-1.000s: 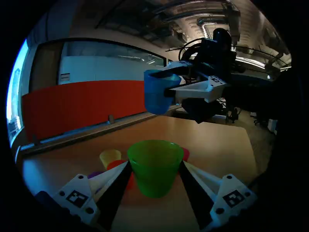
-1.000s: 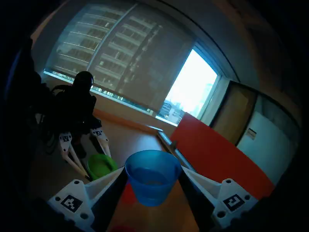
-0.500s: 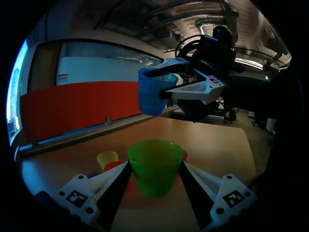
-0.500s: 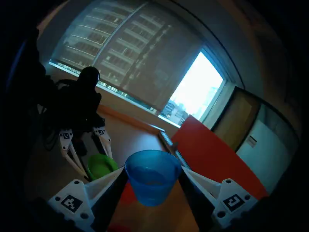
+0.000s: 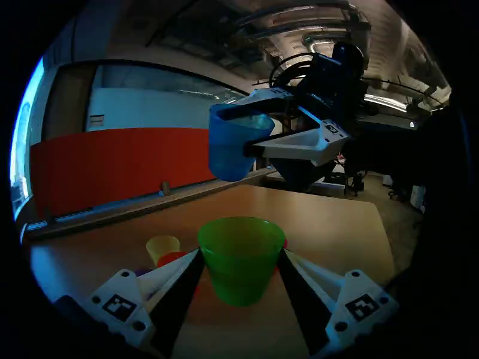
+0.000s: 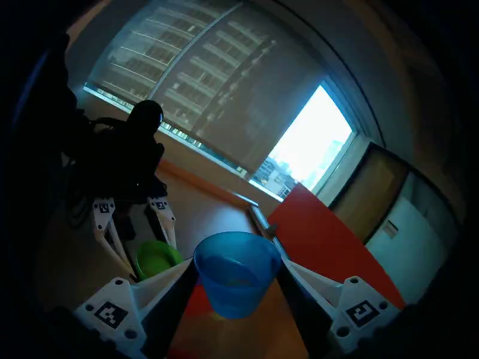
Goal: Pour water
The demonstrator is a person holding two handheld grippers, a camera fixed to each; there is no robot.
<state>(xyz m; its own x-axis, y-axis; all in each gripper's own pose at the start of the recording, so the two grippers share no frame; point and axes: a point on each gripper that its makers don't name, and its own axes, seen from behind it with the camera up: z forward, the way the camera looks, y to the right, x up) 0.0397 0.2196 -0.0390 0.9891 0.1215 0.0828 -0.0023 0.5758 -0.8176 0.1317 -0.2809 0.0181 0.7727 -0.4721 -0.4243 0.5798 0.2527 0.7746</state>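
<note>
the two views face each other across the table (image 5: 335, 221), close in, sharing the green cup (image 5: 240, 257) and blue cup (image 6: 236, 272).

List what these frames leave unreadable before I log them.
- Inside of the green cup: the left gripper view sees its wall side-on; in the right gripper view it is small and dark.
- Water level in the blue cup: too dim, right gripper view.
- Red object beside the yellow cup: mostly hidden behind the left gripper, left gripper view.

Both views are dim and blue-tinted; daylight blows out white at the window (image 6: 305, 146); the left of that view sinks into black silhouette; ceiling lights (image 5: 383, 102) glare faintly; edges bend.
</note>
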